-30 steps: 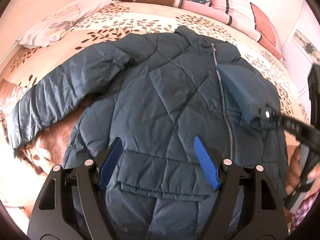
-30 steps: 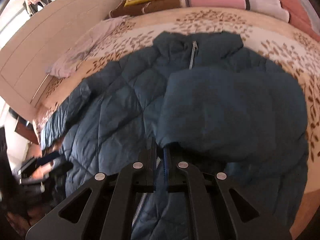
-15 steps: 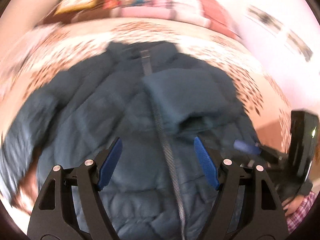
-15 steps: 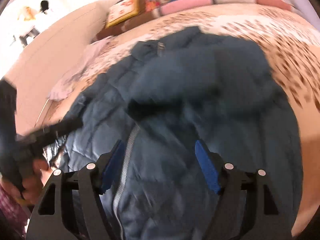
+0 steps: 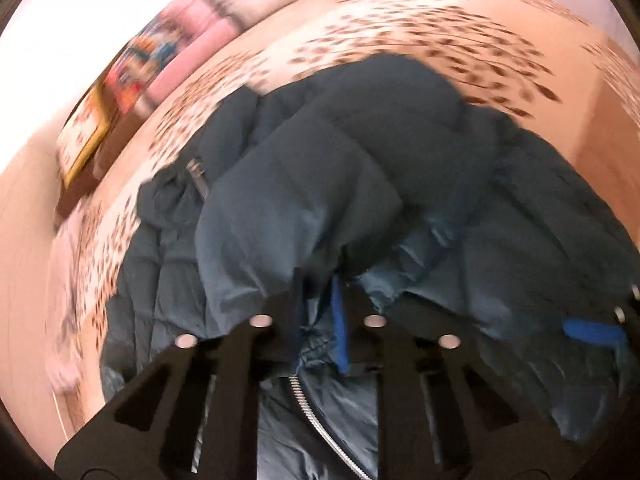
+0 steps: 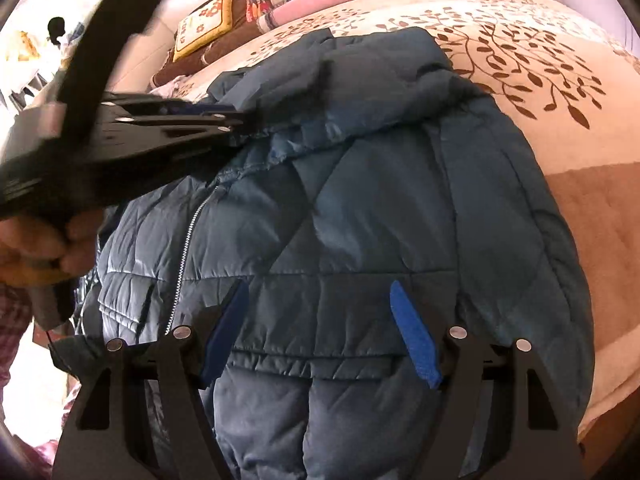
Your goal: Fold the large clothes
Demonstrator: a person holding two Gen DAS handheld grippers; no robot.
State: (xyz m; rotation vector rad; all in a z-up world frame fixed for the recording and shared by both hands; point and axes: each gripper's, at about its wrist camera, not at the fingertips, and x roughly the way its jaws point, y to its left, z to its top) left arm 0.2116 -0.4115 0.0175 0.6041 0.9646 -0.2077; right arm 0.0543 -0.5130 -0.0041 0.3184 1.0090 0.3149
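Note:
A dark blue quilted jacket [image 6: 380, 220] lies front up on the bed, with its right sleeve [image 5: 304, 200] folded across the chest. My left gripper [image 5: 320, 312] is shut on the cuff of that folded sleeve; it also shows in the right wrist view [image 6: 240, 128], lying flat over the jacket's chest. My right gripper [image 6: 320, 328] is open and empty, hovering over the jacket's lower front near the hem. Its blue pad [image 5: 592, 330] shows at the right edge of the left wrist view.
The bed carries a cream sheet with a brown leaf pattern [image 6: 540, 64]. Patterned pillows and folded blankets [image 6: 260, 4] are stacked at the head of the bed. A brown part of the bedcover [image 6: 592, 208] lies right of the jacket.
The right gripper let go of the folded sleeve, opened and drew back toward the hem. The left gripper swung over from the left side and shut on the sleeve cuff.

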